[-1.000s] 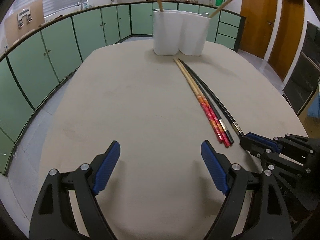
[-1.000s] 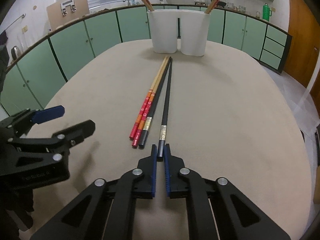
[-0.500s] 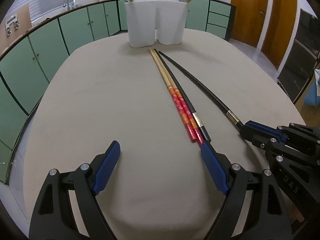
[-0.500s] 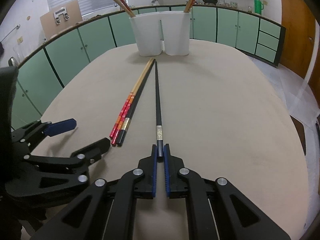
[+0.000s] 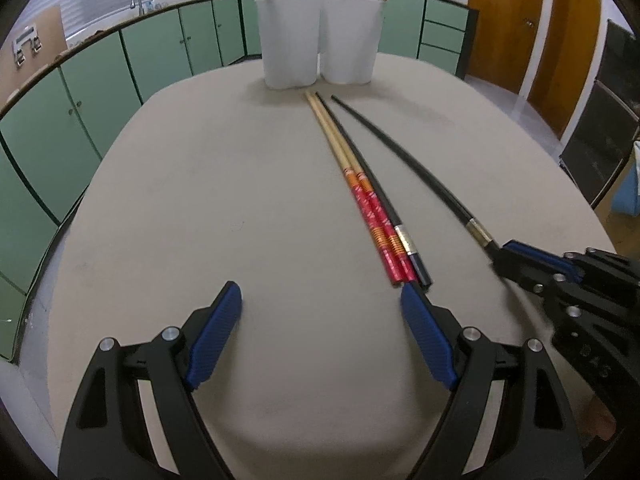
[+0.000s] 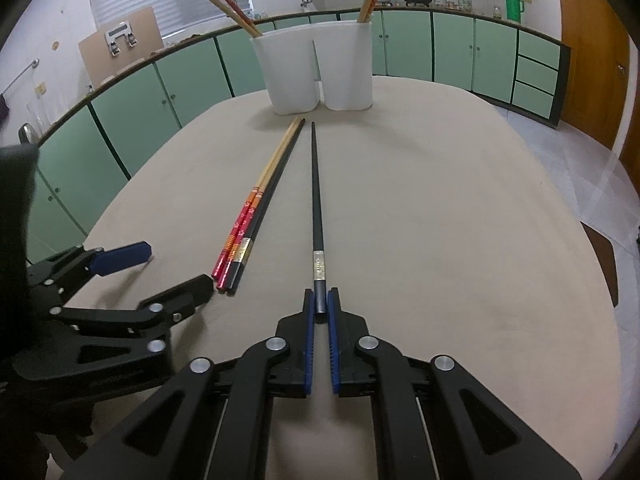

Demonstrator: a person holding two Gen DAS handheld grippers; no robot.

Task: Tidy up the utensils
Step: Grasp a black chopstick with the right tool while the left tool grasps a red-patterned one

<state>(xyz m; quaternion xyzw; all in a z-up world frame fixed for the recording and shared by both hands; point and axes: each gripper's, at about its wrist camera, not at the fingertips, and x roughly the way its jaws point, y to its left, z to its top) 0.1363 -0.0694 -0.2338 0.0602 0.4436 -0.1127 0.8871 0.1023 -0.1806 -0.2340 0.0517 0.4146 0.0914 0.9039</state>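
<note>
The right gripper (image 6: 320, 306) pinches the butt end of a black chopstick (image 6: 315, 196) lying on the table (image 6: 460, 220). The left gripper (image 5: 320, 308) is spread wide, just beside three bundled chopsticks (image 5: 368, 200). A white holder (image 6: 316, 70) stands beyond.

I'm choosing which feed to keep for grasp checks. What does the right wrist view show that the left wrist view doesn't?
Only the right wrist view shows the right gripper from behind, jaws shut on the black chopstick, with all of the red-topped chopsticks in the left cup. Only the left wrist view shows the open left gripper head-on. Both show the white holder and the three chopsticks on the table.
</note>
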